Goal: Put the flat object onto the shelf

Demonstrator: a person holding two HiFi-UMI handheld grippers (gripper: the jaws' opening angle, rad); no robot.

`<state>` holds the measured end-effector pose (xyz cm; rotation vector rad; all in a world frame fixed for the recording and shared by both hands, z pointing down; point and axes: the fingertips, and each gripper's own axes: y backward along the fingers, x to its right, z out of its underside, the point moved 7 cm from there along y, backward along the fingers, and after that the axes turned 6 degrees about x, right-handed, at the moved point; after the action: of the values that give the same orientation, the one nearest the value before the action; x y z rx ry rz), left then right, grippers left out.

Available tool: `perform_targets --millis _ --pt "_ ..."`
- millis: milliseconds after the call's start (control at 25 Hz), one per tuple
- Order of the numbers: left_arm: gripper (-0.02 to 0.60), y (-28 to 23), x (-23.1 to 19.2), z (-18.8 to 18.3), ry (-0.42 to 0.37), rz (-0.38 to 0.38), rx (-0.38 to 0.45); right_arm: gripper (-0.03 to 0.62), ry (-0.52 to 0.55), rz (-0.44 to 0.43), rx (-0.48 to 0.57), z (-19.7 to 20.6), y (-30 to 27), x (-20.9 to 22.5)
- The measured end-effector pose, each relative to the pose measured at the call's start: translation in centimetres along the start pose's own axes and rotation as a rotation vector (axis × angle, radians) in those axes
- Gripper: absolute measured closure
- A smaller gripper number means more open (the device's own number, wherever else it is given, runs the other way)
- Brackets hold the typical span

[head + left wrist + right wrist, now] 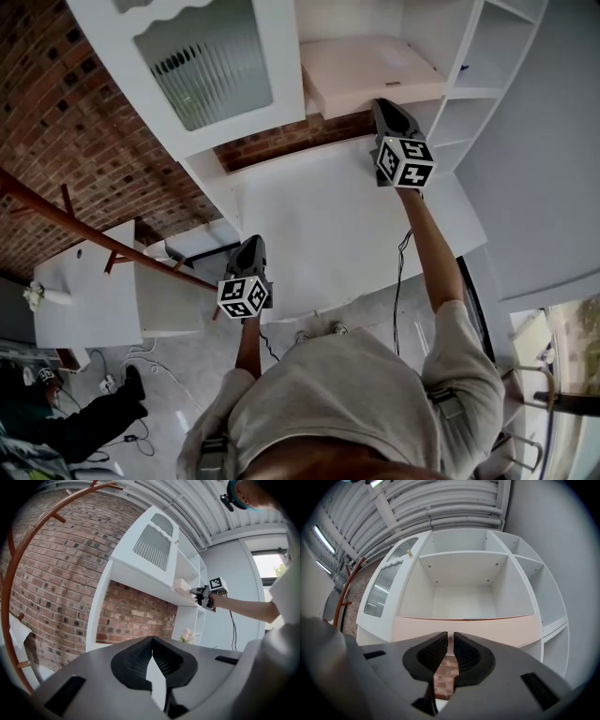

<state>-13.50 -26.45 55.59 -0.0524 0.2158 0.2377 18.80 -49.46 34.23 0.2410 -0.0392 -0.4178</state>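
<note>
The flat object (370, 70) is a pale pink slab lying on the lower shelf (441, 94) of the white cabinet; its front edge overhangs. My right gripper (382, 105) points at the slab's front edge from just below. In the right gripper view the flat object (464, 629) spans the frame right behind my right gripper (450, 637), whose jaws stand almost together with nothing seen between them. The left gripper view shows the flat object (180, 584) with my right gripper (199, 592) at its end. My left gripper (251, 242) hovers low over the table edge, shut and empty (151, 640).
A white table (347, 216) stands under the cabinet against a brick wall (56, 112). A ribbed-glass cabinet door (211, 56) is left of the shelf bay (464, 592). A rust-red rack (94, 234) crosses at left. Flowers (187, 634) sit on the table. Someone's leg (84, 422) lies on the floor.
</note>
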Motion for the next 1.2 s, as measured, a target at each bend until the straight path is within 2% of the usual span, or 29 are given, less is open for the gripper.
perform_targets --millis 400,680,960,1200 --pt "0.566 -0.4 -1.2 -0.1 0.005 -0.028 0.007 0.534 -0.009 -0.027 -0.039 0.8 -3.4 1.3" --pt "0.566 -1.5 -1.2 0.0 0.005 -0.008 0.002 0.536 0.021 -0.044 -0.023 1.0 -3.6 1.2" --pt "0.566 -1.6 -0.6 -0.2 0.004 0.006 0.006 0.536 0.069 -0.055 -0.022 0.9 -3.2 1.1" --pt "0.566 -0.6 -0.6 -0.1 0.007 0.003 0.005 0.539 0.118 -0.057 -0.005 1.2 -0.2 0.0"
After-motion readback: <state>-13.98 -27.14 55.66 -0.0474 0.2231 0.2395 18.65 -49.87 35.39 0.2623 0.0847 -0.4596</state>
